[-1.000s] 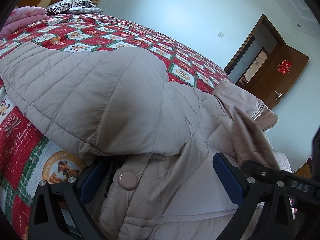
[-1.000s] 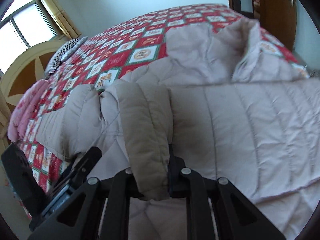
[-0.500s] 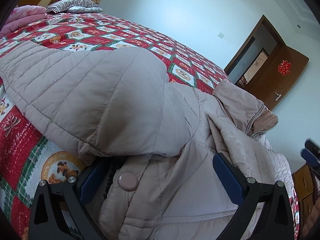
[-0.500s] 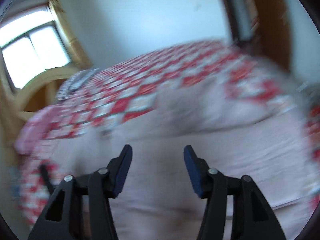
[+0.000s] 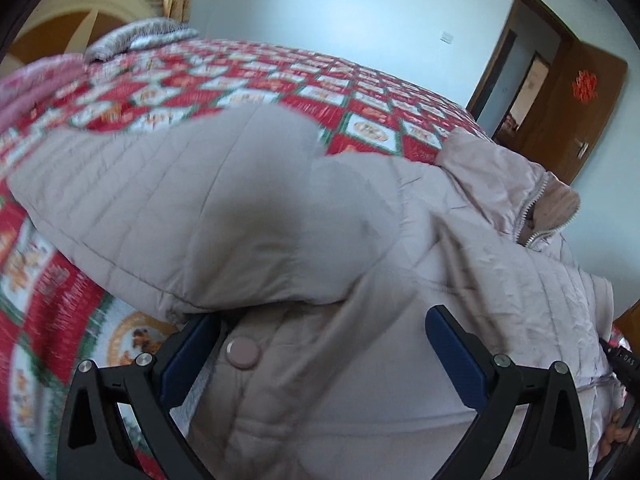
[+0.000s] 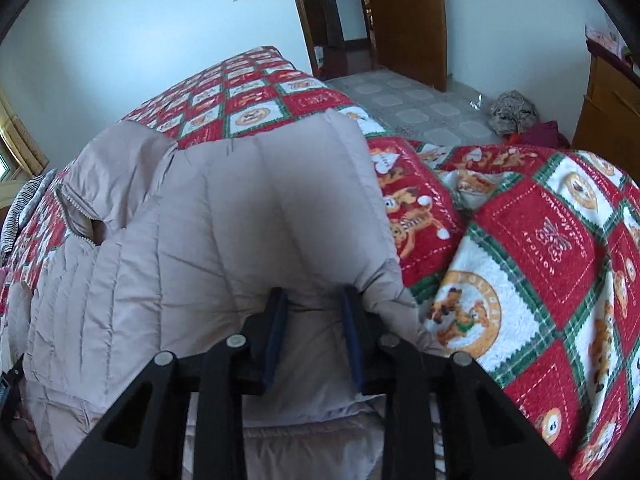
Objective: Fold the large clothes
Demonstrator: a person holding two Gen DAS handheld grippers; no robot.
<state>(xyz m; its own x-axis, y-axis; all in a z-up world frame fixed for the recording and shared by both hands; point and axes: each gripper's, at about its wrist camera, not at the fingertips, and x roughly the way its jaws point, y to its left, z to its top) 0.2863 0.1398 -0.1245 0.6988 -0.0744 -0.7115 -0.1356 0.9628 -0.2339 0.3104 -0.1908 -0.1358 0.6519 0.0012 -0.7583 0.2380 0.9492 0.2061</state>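
Now right hand-held gripper seemingly closing on jacket sleeve.

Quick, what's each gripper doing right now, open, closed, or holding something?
Left gripper: open, jaws wide over the coat, not gripping.
Right gripper: jaws just narrowed around a coat fold; grip cannot be told.

A bedroom in a home

A bed under a red patchwork blanket, pillows at 11 o'clock, a wooden door at 2 o'clock, tiled floor beyond.
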